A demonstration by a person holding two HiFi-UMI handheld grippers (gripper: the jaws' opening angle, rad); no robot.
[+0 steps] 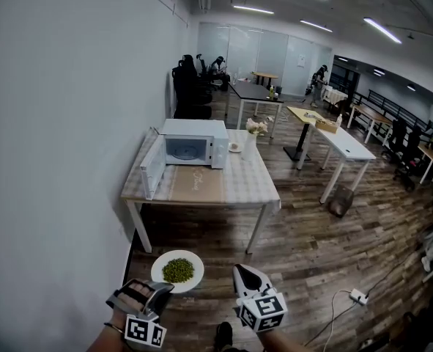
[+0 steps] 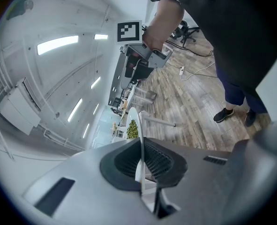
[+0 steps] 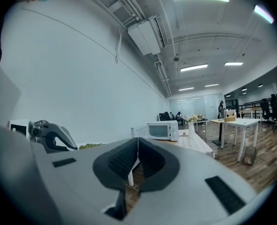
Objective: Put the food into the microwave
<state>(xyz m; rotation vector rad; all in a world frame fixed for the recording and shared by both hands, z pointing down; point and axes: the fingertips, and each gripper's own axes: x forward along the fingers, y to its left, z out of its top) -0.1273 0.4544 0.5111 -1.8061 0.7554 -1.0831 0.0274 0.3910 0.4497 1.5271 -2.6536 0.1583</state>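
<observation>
White plate (image 1: 160, 264) w/ green food (image 1: 178, 270) is clamped by its rim in your left gripper (image 1: 162, 288), well short of the table (image 1: 247, 186). Keep it level on approach and aim for the microwave (image 1: 195, 144); its door (image 1: 152, 169) stands open. Right gripper (image 1: 241, 272) is pinched closed on nothing, so keep it clear. Can't ID the greens, and the cavity's too small to read.
</observation>
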